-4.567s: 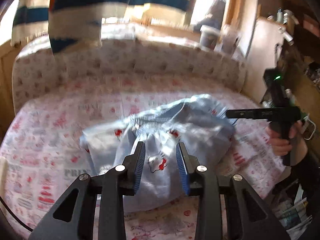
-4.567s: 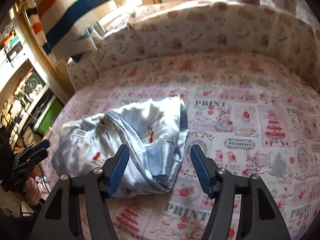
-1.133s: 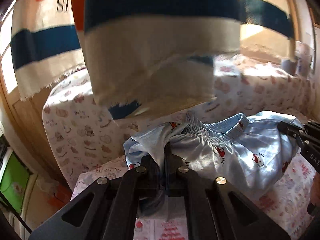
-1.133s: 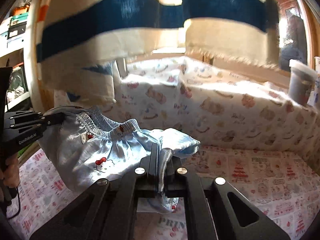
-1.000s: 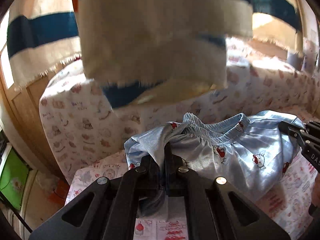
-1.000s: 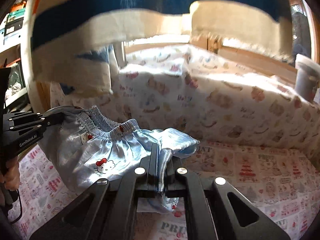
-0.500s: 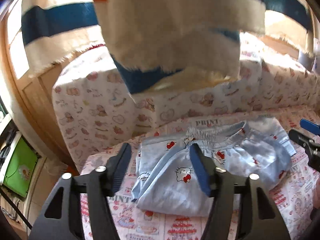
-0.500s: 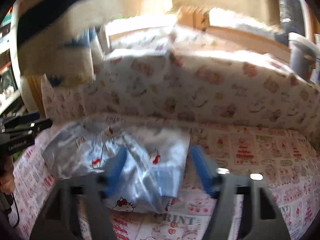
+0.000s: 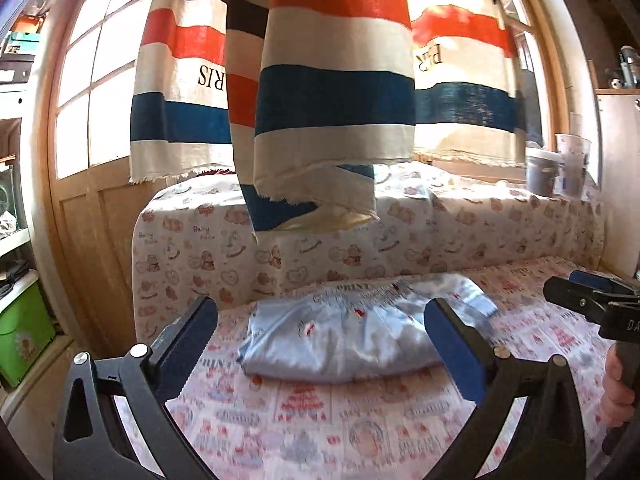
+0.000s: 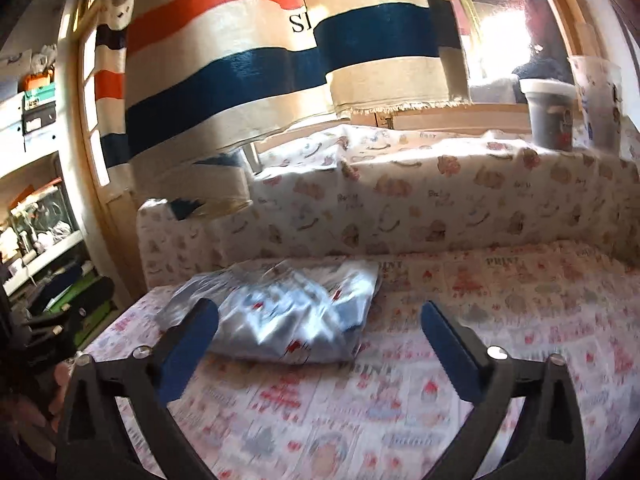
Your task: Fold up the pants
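The light blue pants (image 9: pixel 352 332) with small red prints lie in a flat, folded bundle on the patterned bed sheet (image 9: pixel 304 420), close to the padded back wall. My left gripper (image 9: pixel 320 310) sits a little short of them, its jaws opening wide, with nothing between the blue pads (image 9: pixel 452 352). At the right edge of the left wrist view is the right gripper (image 9: pixel 588 296). In the right wrist view the pants (image 10: pixel 288 312) lie ahead and left. The right gripper (image 10: pixel 320 314) is also opening, with nothing between its jaws and clear of the cloth.
Striped towels (image 9: pixel 332 80) hang low over the back of the bed. A padded printed backrest (image 9: pixel 400 236) stands behind the pants. Cups (image 10: pixel 552 116) sit on the sill at the right. A green bin (image 9: pixel 20 336) and shelves are to the left. A hand (image 9: pixel 620 384) shows at the right.
Both grippers were shut on the pants' waistband and held it up. Both have let go, opened wide and drawn back. The pants now lie on the sheet.
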A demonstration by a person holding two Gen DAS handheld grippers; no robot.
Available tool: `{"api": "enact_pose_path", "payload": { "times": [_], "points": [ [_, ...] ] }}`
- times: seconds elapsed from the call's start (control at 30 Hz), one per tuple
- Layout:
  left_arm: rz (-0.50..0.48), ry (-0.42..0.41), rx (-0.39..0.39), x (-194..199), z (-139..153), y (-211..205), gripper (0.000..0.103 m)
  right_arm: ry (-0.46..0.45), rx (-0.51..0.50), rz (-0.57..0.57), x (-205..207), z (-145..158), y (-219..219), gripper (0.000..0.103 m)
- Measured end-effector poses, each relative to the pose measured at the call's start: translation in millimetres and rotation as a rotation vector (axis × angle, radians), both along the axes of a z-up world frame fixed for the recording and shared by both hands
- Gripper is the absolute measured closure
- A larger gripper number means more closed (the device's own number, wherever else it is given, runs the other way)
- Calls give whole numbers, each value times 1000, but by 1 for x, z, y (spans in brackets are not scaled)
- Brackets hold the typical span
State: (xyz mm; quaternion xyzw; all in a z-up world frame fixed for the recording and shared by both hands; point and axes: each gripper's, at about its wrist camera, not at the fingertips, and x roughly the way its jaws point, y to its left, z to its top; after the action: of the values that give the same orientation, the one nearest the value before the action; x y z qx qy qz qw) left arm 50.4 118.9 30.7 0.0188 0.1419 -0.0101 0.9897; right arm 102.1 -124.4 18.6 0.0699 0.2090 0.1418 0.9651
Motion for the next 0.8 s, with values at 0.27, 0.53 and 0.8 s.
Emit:
{"api": "enact_pose_path", "payload": {
  "times": [0.27, 0.53, 0.8],
  "points": [
    [0, -38, 25, -49, -14, -9, 0, -33, -103, -49, -53, -8, 17, 1],
    [26, -44, 38, -54, -25, -10, 0, -3, -24, -114, -55, -18, 3, 1],
    [44, -21, 1, -52, -28, -2, 0, -42, -105, -110, -59, -19, 15, 1]
  ]
}}
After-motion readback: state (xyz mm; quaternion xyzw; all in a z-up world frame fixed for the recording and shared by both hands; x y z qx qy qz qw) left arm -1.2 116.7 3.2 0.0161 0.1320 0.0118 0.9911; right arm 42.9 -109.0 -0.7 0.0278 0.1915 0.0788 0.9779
